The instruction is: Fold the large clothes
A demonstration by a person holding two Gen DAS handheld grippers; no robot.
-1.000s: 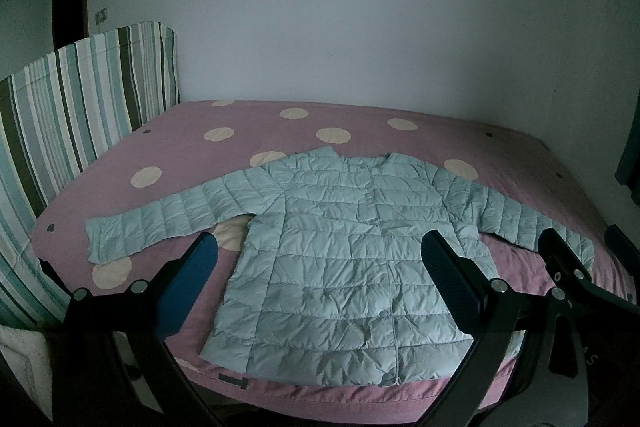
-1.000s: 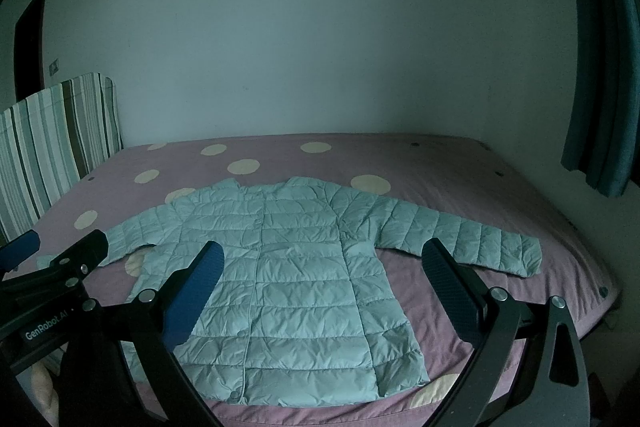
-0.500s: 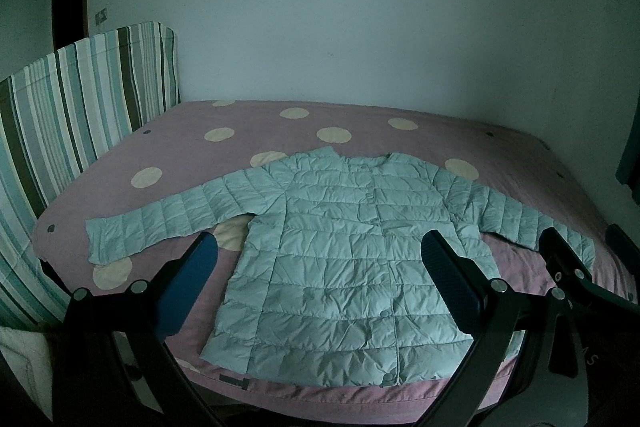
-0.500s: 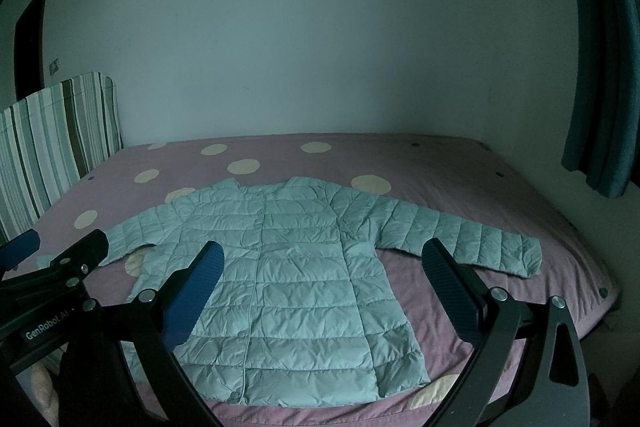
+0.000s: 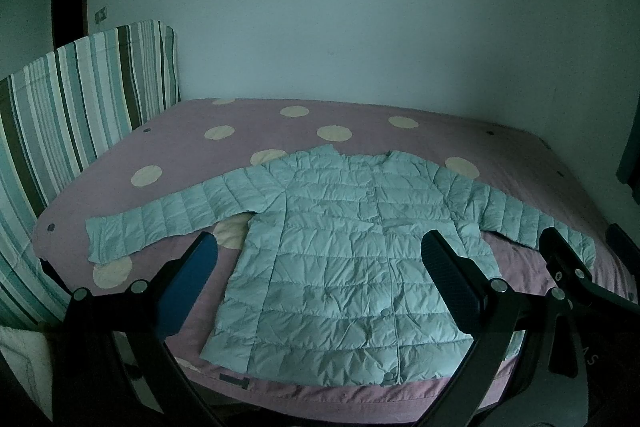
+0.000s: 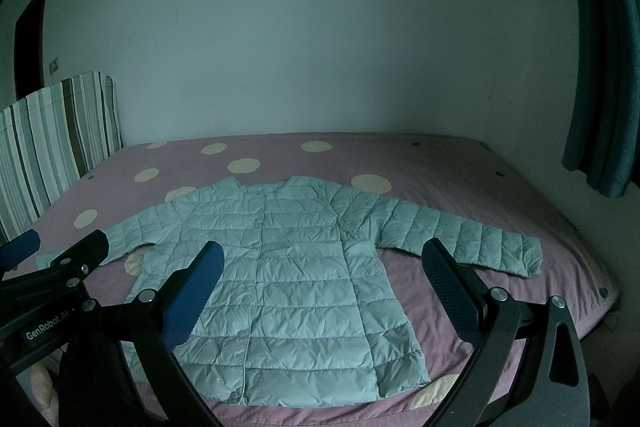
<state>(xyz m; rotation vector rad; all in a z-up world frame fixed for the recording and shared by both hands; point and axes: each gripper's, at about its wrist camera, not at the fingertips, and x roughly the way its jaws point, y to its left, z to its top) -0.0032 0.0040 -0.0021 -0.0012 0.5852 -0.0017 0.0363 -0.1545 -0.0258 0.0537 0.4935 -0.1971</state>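
Two spread tongs [image 5: 318,247], empty, above flat jacket [image 5: 344,251] on bed [image 5: 180,155]

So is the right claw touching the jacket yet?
Apart. In the right wrist view the right claw hangs open above the jacket, gripping no fabric.

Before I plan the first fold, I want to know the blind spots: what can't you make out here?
- Jacket hem corner, left wrist view: behind a left gripper finger.
- Left cuff, right wrist view: behind the left gripper's frame.
- Bed front edge, both views: cut off by gripper frames.
- Jacket's underside: unseen.
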